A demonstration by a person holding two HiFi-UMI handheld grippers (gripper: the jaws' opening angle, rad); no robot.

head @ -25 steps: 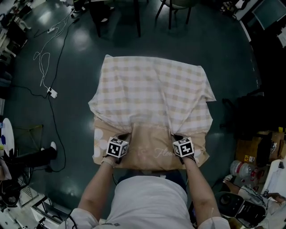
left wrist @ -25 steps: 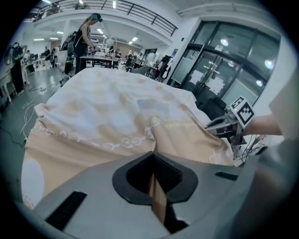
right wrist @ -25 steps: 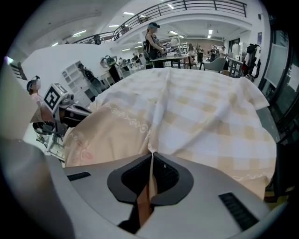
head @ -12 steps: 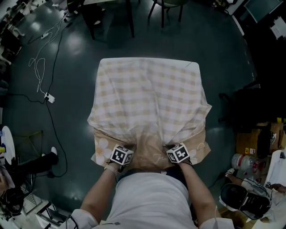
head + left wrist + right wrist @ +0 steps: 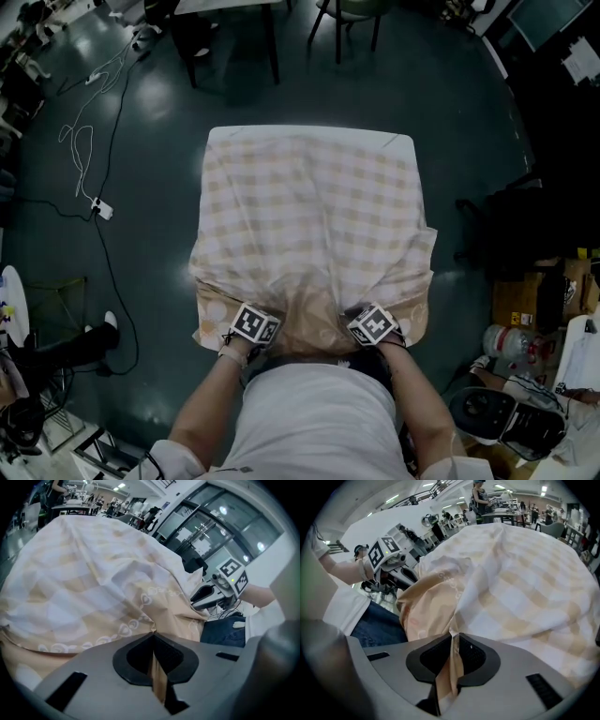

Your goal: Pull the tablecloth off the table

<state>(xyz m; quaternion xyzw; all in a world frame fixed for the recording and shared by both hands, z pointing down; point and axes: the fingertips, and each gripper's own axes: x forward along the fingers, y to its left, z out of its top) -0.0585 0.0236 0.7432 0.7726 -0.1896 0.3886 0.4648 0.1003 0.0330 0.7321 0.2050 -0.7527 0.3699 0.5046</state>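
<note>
- The left tongs (image 5: 153,637) and the right tongs (image 5: 453,639) are each clamped tight on the tan near hem of the tablecloth (image 5: 309,216).
- The cloth covers the whole bench and is bunched towards the person.
- Keep both grips firm and pull evenly towards the body, so the cloth slides off straight.

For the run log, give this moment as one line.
left gripper: shut on tablecloth | right gripper: shut on tablecloth | tablecloth: near edge bunched
</note>
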